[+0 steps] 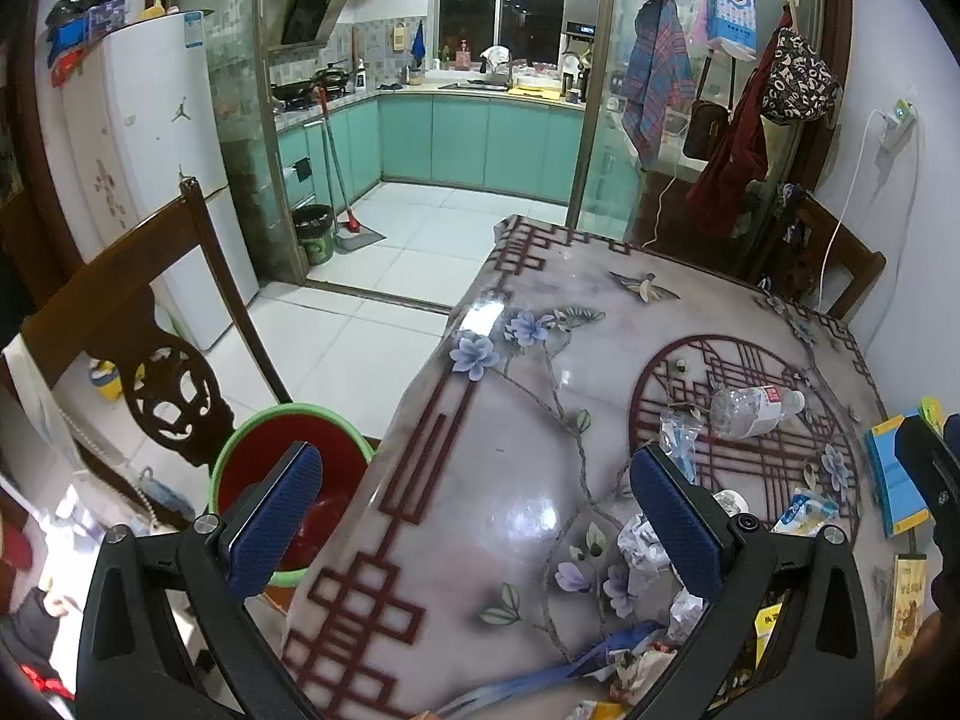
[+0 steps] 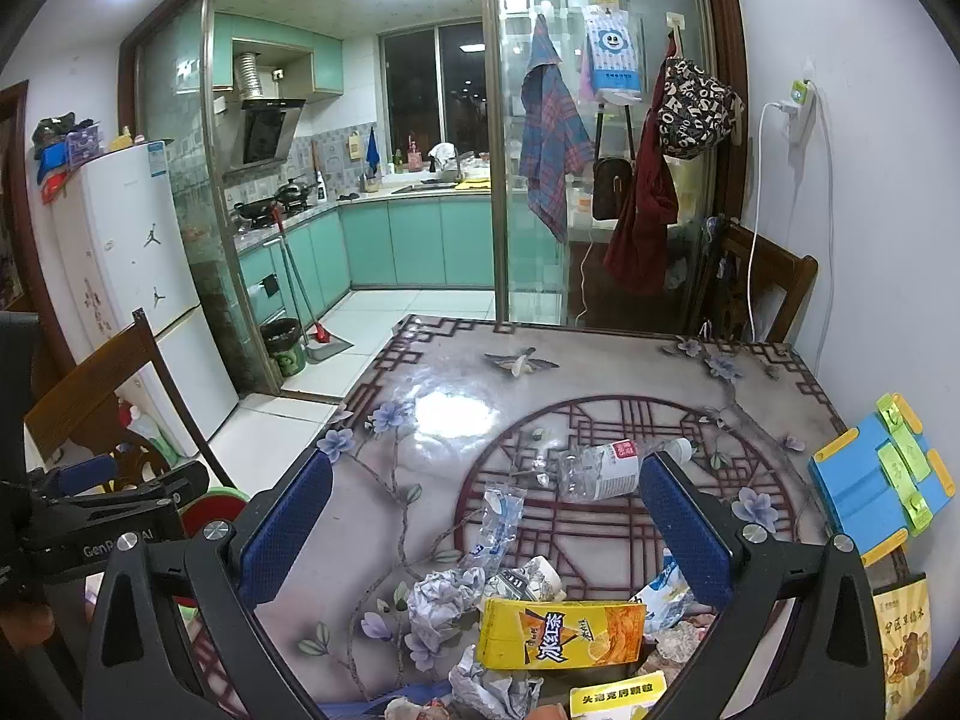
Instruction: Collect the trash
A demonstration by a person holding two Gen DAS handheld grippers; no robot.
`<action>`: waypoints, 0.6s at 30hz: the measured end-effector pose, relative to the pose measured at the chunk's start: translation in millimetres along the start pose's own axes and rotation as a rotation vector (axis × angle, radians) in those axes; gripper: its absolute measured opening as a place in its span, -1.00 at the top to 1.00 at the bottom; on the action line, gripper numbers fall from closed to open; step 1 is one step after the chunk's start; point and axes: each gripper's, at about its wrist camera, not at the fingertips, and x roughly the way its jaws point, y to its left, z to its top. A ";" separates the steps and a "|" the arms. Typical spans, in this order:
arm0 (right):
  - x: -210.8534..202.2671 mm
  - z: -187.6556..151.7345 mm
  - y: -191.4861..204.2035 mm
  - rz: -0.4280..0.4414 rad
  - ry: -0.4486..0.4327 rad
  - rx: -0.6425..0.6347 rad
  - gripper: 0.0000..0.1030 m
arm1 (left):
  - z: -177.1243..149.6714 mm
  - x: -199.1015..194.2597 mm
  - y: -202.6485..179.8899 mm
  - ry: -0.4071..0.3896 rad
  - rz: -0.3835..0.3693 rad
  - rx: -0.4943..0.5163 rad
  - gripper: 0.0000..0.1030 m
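Both grippers are spread wide and hold nothing. The right gripper [image 2: 486, 525] hovers over the trash heap: a yellow carton [image 2: 561, 633] lies just below and between its fingers, crumpled paper [image 2: 441, 597] toward the left finger, a bottle [image 2: 612, 468] beyond the tips. The left gripper [image 1: 474, 516] straddles the table [image 1: 480, 450] edge — the bin [image 1: 240, 456] sits behind its left finger. Best, I judge, to drop the right fingers squarely across the carton's short width, close firmly, then carry it left to the bin — one piece at a time.
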 end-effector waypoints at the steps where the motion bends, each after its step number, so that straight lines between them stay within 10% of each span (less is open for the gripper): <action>1: 0.0 -0.1 -0.2 0.000 0.000 0.000 -1.00 | 0.2 0.3 0.1 0.000 0.000 0.000 -1.00; 18: 4.1 -6.8 -2.1 0.016 0.012 0.025 -1.00 | -2.6 1.7 1.9 0.001 0.007 0.007 -0.99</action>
